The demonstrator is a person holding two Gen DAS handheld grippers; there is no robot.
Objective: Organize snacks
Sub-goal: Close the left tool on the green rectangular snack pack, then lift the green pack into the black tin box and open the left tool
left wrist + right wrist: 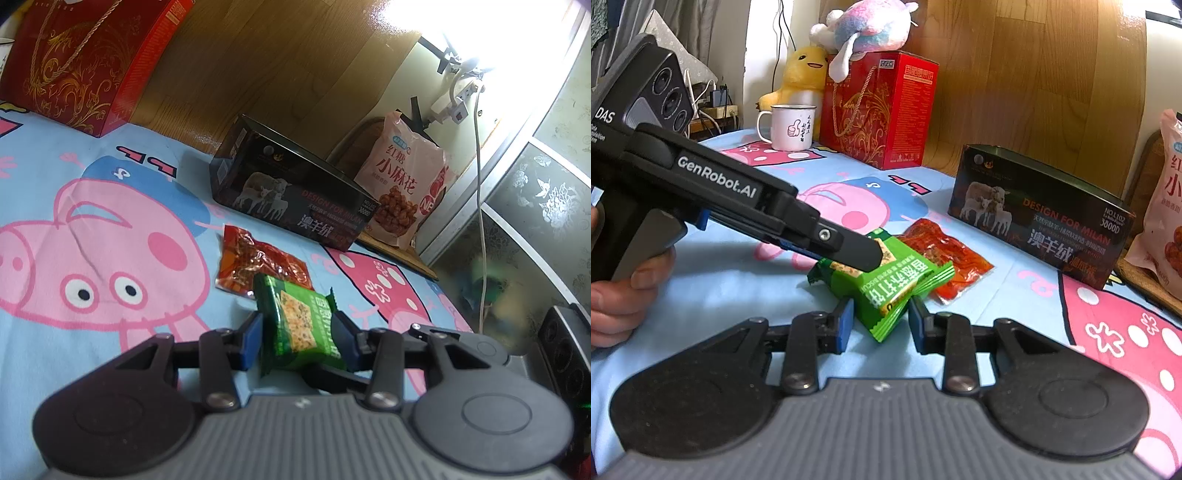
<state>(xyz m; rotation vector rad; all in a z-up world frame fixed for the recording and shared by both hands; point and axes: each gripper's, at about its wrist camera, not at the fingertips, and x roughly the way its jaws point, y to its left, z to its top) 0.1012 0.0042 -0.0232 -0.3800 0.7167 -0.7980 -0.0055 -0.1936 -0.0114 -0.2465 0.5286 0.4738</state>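
Nearest, the left gripper (298, 334) is pinching a green biscuit pack (297, 328) between its blue pads, the pack sitting tilted and lifted a little off the cartoon-pig sheet (110, 229). From the right wrist view that same gripper (866, 264) is reaching in from the left, a hand (624, 291) wrapping its grip, its black finger lying across the top of the pack (886, 288). The right gripper (880, 319) is standing with its pads on either side of the pack's lower corner; the left pad is looking to be just at the wrapper, a gap is showing at the right one, so the jaws are narrow but not pressing.

Just behind the green pack a red snack packet (258, 264) is lying flat on the sheet, its near edge hiding under the green one. Farther back a dark open-topped box (291, 195) with sheep printed on its side is standing on the sheet. Beside it, past the bed's edge, a pink bag (402, 177) of twisted snacks is leaning upright on a wooden stand. At the far end a red gift box (879, 110) with gold scrollwork is standing against the wooden headboard, a white mug (790, 127) just beside it, a yellow duck plush (803, 77) behind the mug, and a pastel plush (864, 31) resting on top of the red box.
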